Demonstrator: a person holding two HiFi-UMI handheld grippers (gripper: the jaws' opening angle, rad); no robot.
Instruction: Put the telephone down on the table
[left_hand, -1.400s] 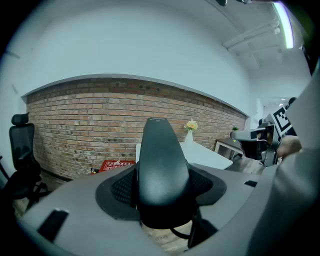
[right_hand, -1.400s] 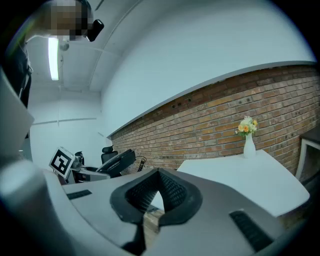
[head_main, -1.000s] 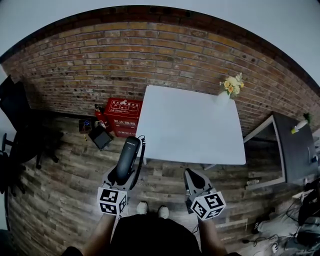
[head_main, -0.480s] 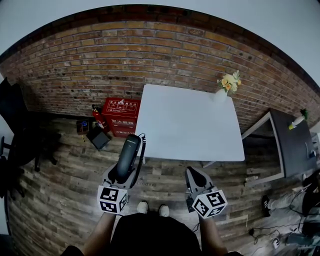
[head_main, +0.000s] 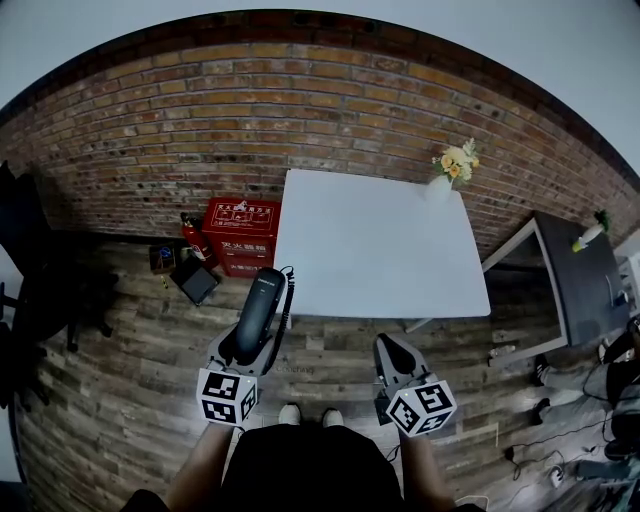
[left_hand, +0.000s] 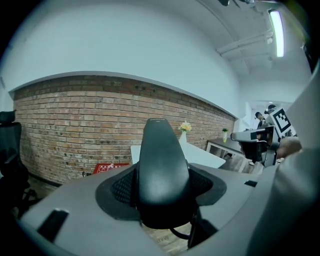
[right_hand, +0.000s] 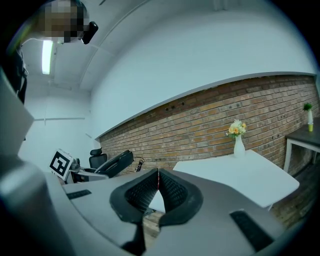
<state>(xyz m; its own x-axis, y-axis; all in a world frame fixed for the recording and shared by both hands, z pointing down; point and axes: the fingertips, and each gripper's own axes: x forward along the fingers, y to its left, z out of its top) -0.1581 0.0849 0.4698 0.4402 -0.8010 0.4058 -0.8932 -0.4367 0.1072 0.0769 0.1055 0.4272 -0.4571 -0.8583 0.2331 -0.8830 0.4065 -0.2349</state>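
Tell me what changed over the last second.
Nothing was taken hold of or let go; only the view drifted slightly. The left claw still grips the telephone above the floor, short of the white table. The right claw stays shut and empty beside it.

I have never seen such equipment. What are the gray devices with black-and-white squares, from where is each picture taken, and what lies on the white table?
There is no robot: a person standing on the wooden floor holds a two-jaw tool in each hand; the squared cubes belong to those tools. One picture comes from a camera on the person's head, looking down. The other two come from cameras riding on the tools, looking along their jaws. The left gripper is closed on a black telephone, held in the air near the white table. The right gripper is shut and empty. The table bears only a vase of flowers at a far corner.
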